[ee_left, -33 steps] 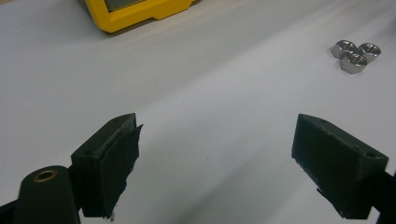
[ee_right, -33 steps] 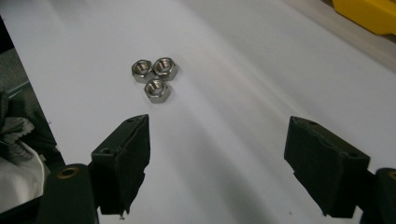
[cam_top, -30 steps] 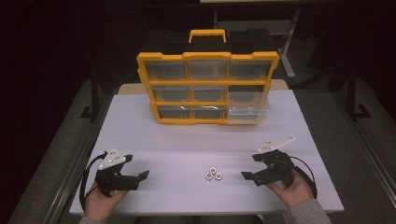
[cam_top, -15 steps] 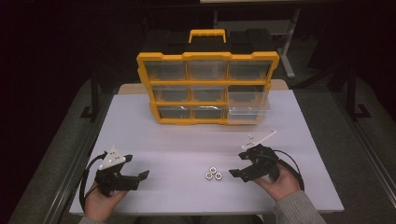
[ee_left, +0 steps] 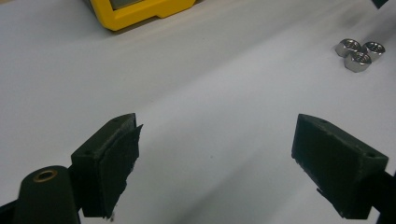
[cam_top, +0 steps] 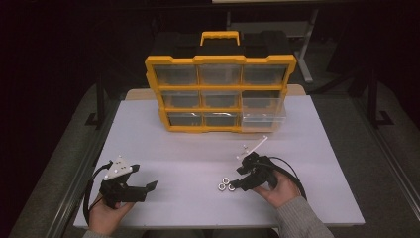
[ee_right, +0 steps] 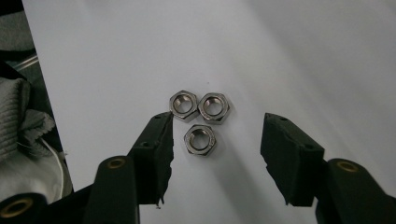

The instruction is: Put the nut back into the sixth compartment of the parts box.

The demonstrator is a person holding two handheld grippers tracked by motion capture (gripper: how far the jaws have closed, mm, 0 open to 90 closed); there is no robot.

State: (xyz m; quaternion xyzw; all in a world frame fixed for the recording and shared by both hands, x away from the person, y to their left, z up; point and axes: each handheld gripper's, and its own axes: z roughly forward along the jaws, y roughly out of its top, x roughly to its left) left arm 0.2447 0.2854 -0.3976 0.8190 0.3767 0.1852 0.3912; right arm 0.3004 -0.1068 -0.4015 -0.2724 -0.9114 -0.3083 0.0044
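Note:
Three steel hex nuts [cam_top: 226,186] lie bunched together on the white table [cam_top: 198,148], also seen as the nuts [ee_right: 201,119] and the nuts [ee_left: 359,52]. My right gripper [cam_top: 236,185] hovers right over them, and its jaws have just been closing. In the right gripper view the right gripper [ee_right: 217,142] is open, with the nearest nut [ee_right: 200,139] between the pads, close to the left one, and neither pad pressing on it. My left gripper [cam_top: 148,187] rests at the front left, open wide and empty, the left gripper [ee_left: 217,161] above bare table.
A yellow organiser case [cam_top: 220,91] with clear drawers stands upright at the back of the table; its lower right drawer [cam_top: 262,119] is pulled out. The table's front edge runs just below both hands.
My right gripper has travelled left across the table up to the nuts, and its jaws have narrowed. The left gripper has stayed where it was.

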